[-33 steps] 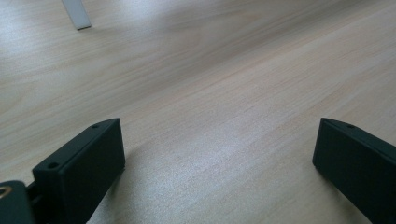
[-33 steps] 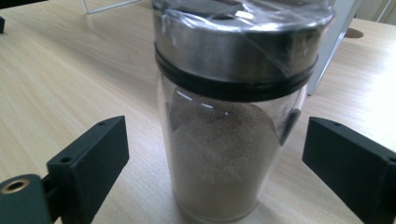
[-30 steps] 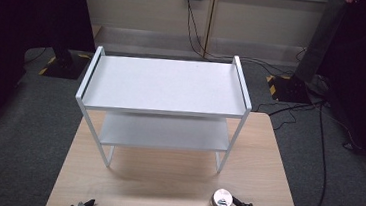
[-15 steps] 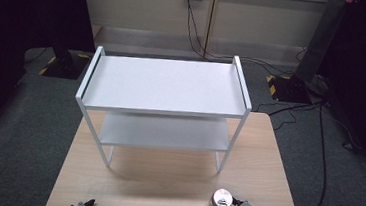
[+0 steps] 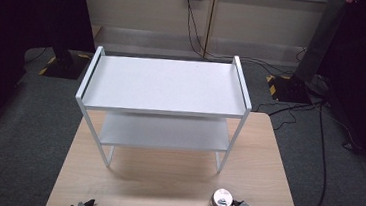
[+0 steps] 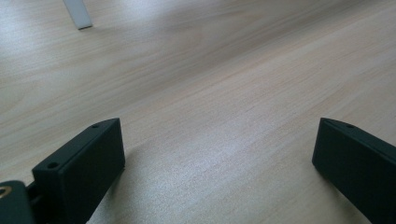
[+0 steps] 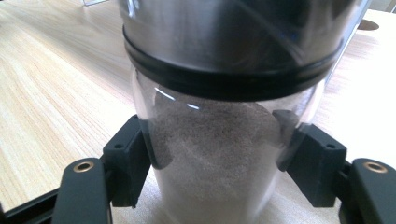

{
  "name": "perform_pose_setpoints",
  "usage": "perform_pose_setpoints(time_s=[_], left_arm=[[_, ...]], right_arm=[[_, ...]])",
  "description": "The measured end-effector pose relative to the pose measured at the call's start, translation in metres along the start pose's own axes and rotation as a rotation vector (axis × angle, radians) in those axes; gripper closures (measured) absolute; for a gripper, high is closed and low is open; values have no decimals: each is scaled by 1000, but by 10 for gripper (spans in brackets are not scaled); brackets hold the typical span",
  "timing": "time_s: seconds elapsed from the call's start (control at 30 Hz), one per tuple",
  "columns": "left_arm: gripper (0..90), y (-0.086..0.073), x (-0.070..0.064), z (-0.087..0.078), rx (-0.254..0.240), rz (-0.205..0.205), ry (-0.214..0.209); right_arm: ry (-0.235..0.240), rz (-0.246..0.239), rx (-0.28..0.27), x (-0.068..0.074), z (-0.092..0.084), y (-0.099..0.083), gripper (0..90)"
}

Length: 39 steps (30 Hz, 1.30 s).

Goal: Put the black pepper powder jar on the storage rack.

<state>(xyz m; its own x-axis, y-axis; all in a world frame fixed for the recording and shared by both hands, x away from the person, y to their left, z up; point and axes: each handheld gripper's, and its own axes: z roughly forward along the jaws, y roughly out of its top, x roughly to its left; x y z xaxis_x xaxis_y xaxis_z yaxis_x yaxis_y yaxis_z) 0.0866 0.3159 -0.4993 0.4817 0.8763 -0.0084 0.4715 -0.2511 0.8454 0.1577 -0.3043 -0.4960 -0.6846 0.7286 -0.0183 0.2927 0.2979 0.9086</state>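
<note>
On a wooden table [image 5: 164,181] before a white two-tier shelf [image 5: 165,86], the right gripper [image 7: 219,154] has just closed onto a steel-lidded spice jar [image 7: 224,140], ready for lifting; the left gripper [image 6: 219,163] gapes empty.

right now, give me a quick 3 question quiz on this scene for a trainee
1. True or false: the right tongs are shut on the jar.
2. What stands at the far end of the table?
A. a white two-tier shelf
B. a cardboard box
C. a blue crate
3. Fill in: the jaws of the left tongs stand ____ over bare wood.

Key
1. True: both pads press on the glass wall of the jar, which has a metal lid and holds brownish powder. The jaws have just been closing on it.
2. A, the white two-tier shelf.
3. open
</note>
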Motion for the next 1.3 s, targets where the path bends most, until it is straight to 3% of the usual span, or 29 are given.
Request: perform_pose_setpoints(time_s=[0.7,1.1,1.3], left_arm=[[15,0,0,0,0,0,0],[15,0,0,0,0,0,0],[16,0,0,0,0,0,1]], right_arm=[[-17,12,-10,5,-3,0,314],[-3,5,-28,5,-8,20,315],[6,5,-30,4,-8,40,315]])
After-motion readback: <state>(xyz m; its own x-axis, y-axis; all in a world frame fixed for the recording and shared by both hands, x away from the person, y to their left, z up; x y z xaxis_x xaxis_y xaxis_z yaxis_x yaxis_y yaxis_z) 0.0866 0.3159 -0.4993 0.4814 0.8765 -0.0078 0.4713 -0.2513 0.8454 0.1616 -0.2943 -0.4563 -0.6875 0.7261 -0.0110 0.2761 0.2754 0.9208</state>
